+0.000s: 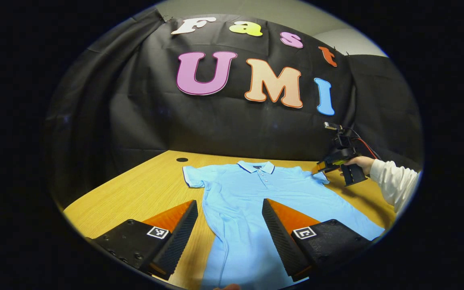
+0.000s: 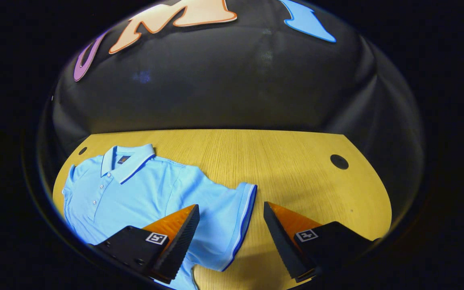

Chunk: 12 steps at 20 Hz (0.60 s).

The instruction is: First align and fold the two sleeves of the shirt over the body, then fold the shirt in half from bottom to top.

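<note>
A light blue polo shirt [image 1: 252, 201] lies flat on the wooden table [image 1: 151, 189], collar at the far end and both short sleeves spread out. My left gripper [image 1: 230, 207] hovers open over the shirt's lower body near its left edge. In the right gripper view the shirt [image 2: 135, 193] fills the left side, and my right gripper [image 2: 230, 211] stands open over the cuff of the right sleeve [image 2: 236, 217]. From the left gripper view, the right gripper [image 1: 322, 167] shows at the far right sleeve, held by a hand with a white cuff.
Black cloth walls close off the back and sides of the table. Round cable holes [image 2: 339, 161] sit in the far corners of the tabletop. Bare wood [image 2: 296, 169] lies to the right of the shirt.
</note>
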Each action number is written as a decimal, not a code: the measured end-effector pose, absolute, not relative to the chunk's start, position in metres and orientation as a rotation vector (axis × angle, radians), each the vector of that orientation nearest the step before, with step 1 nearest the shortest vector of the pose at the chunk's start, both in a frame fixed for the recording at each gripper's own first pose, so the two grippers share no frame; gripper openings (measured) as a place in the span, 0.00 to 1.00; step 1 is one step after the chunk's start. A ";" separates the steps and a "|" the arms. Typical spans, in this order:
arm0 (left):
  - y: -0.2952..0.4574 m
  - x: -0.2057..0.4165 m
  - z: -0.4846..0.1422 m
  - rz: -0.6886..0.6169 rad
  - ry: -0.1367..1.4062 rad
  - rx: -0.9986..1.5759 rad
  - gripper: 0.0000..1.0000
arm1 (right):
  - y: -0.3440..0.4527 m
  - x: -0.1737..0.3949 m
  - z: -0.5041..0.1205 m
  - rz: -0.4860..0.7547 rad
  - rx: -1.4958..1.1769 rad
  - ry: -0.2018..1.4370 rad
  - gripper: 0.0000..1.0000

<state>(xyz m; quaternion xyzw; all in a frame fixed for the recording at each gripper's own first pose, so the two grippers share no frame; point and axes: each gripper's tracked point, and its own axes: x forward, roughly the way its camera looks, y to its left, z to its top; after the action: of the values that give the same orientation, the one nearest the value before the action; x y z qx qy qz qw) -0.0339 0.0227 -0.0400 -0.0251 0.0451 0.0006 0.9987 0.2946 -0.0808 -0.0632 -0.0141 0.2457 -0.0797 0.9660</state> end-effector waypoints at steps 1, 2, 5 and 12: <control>0.022 -0.033 -0.038 0.003 0.089 -0.049 0.95 | -0.080 0.297 -0.064 -0.158 -0.019 0.499 0.97; 0.022 -0.032 -0.038 0.003 0.085 -0.046 0.95 | -0.080 0.299 -0.066 -0.156 -0.014 0.500 0.93; 0.023 -0.034 -0.037 0.008 0.083 -0.037 0.96 | -0.083 0.297 -0.079 -0.148 -0.024 0.536 0.72; 0.023 -0.035 -0.031 0.012 0.066 -0.044 0.95 | -0.069 0.300 -0.078 -0.108 0.000 0.527 0.11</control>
<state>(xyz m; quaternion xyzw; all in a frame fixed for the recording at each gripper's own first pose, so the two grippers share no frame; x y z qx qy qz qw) -0.0346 0.0226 -0.0308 -0.0222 0.0332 0.0062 0.9992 0.3000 -0.0691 -0.0776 0.0000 0.2602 -0.0535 0.9641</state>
